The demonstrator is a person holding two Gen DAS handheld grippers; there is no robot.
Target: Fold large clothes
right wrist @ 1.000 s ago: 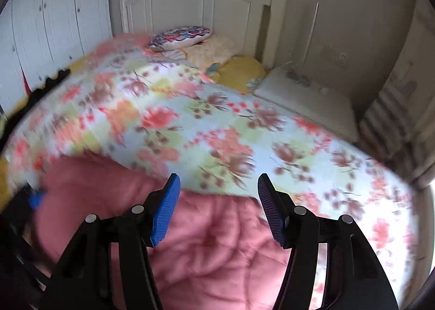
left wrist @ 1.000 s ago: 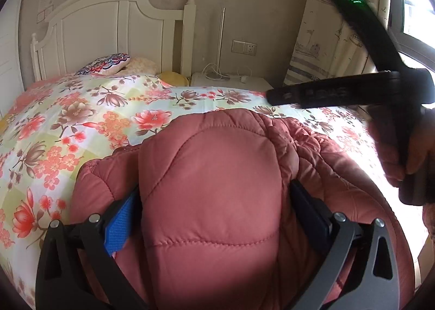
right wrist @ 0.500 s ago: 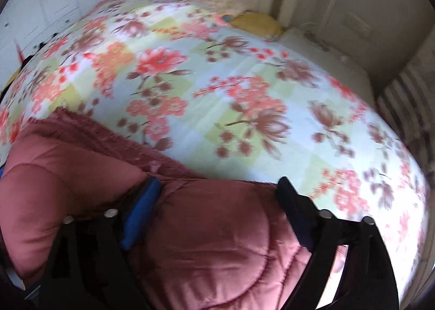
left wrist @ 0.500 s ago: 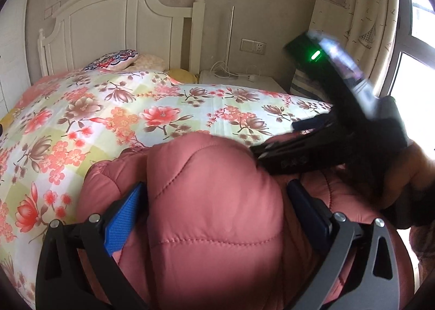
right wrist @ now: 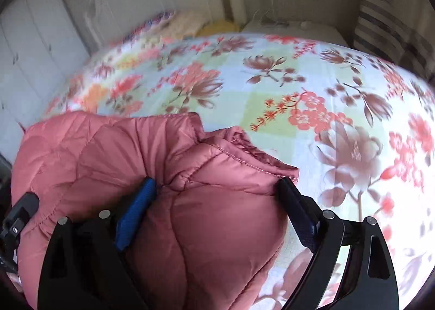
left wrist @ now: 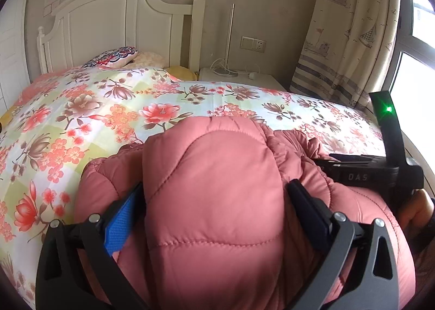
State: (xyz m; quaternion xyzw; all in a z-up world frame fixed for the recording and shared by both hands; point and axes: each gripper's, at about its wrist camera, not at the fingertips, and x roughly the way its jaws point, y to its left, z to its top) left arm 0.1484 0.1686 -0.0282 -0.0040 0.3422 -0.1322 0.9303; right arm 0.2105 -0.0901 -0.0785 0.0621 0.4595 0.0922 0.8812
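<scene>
A pink quilted jacket (left wrist: pixel 206 157) lies bunched at the near end of the floral bed cover (left wrist: pixel 108 109). My left gripper (left wrist: pixel 214 186) is shut on a thick puffy fold of it, which bulges up between the blue pads (left wrist: pixel 123 219). In the right wrist view, my right gripper (right wrist: pixel 217 181) stands wide over another padded part of the jacket (right wrist: pixel 95 152), near a stitched hem. Its jaws straddle the padding with the pads at its sides, not squeezing it. The right gripper's black body (left wrist: pixel 364 174), held by a hand, sits low at the jacket's right side.
A white headboard (left wrist: pixel 114 16) and pillows (left wrist: pixel 114 56) are at the far end of the bed. A white nightstand (left wrist: pixel 239 79) with a lamp pole, a patterned curtain (left wrist: pixel 345 38) and a window lie to the right. White wardrobe doors (right wrist: pixel 35 46) stand to the left.
My right gripper came down from above the bed onto the jacket's right part, rolling as it went, and its jaws spread wider. The left gripper kept its grip and place.
</scene>
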